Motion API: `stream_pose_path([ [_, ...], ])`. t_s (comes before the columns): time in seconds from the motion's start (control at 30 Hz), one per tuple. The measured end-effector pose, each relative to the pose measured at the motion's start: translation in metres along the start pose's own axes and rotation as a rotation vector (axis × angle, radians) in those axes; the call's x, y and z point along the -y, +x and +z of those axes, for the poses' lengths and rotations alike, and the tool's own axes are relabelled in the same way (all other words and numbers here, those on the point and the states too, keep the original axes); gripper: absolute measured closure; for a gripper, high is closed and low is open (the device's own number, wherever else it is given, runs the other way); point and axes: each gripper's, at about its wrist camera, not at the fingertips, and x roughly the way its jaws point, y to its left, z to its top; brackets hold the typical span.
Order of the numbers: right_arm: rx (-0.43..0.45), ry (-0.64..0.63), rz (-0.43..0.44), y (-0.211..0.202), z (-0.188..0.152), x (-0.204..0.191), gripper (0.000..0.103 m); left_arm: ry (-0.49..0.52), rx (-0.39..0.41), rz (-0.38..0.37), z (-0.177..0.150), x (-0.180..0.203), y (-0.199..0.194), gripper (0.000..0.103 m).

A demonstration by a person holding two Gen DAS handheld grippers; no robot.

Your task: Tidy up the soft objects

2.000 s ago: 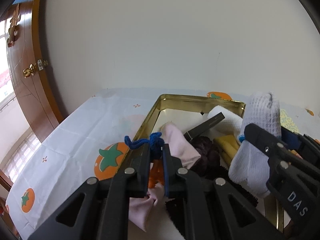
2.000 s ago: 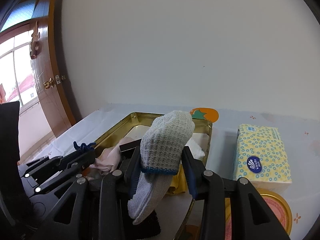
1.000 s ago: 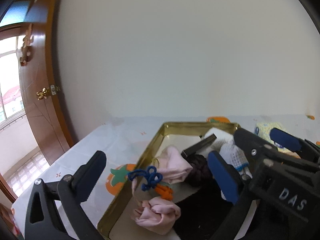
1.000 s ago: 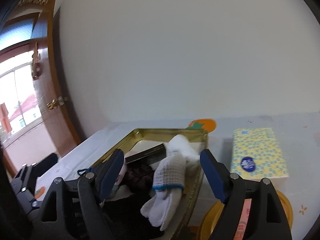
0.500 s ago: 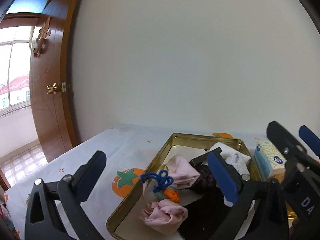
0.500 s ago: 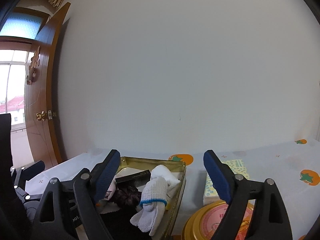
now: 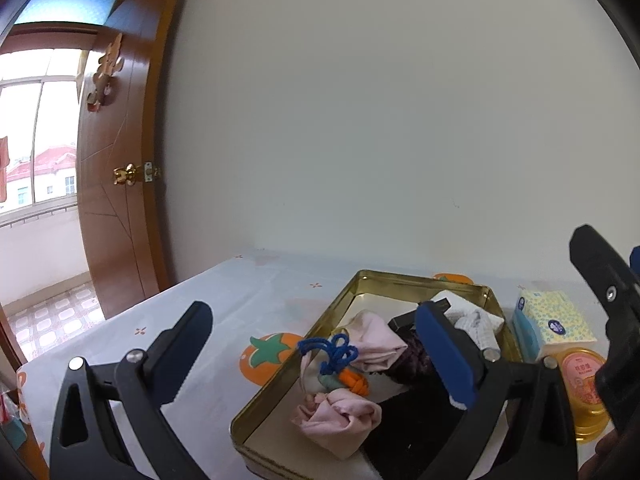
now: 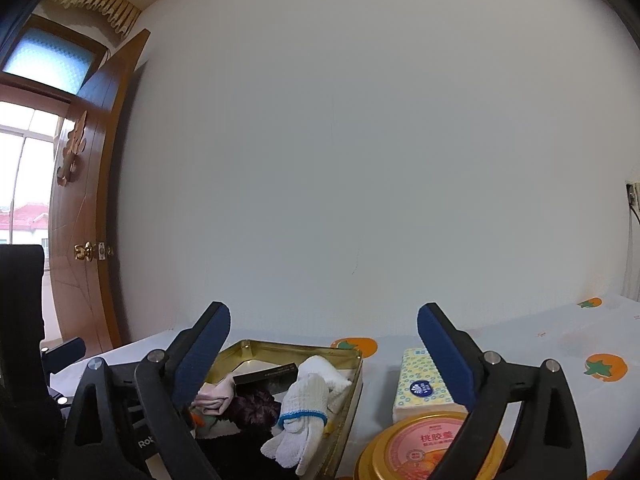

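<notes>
The gold tin (image 7: 404, 278) sits on the table with the orange fruit cloth (image 7: 224, 300), and it already has many soft things inside. In the left view there is a pink cloth bundle (image 7: 340, 416) at the near end, another pink cloth (image 7: 374, 340) past it, and a blue cord (image 7: 330, 354) lying on a small orange knot (image 7: 354, 380). A dark fuzzy thing (image 7: 412, 356) and a black cloth (image 7: 412, 432) lie in the middle of the tin. The white knit glove (image 8: 302, 408) with its blue cuff rests in the tin too, with its fingers hanging toward the near rim. So it looks like most of the tidying is done. Outside the tin are a yellow tissue pack (image 8: 420, 384) and a round gold can (image 8: 424, 448), just beside the tin on its right. The can looks hard, so maybe it is not part of the job, and I cannot be sure about the tissue pack. The left gripper (image 7: 316, 356) has its fingers spread wide and holds nothing. The right gripper (image 8: 324, 352) is letting its jaws go wider right now, and nothing is between them. Both are held back above the tin's near end. What is left may be only a last check, or closing up.
</notes>
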Motion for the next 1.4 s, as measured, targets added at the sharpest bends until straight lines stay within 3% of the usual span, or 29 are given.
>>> stream_pose_path([
  [0.17, -0.054, -0.017, 0.005, 0.0, -0.001, -0.002, 0.006, 0.02, 0.018, -0.004, -0.002, 0.005, -0.009, 0.001],
  [0.6, -0.004, 0.02, -0.007, -0.013, 0.0, 0.008, 0.006, 0.057, 0.126, 0.003, -0.003, 0.009, -0.035, 0.0],
  [1.4, 0.002, 0.022, -0.009, -0.013, -0.001, 0.009, 0.005, 0.052, 0.135, 0.007, -0.001, 0.005, -0.037, 0.0],
])
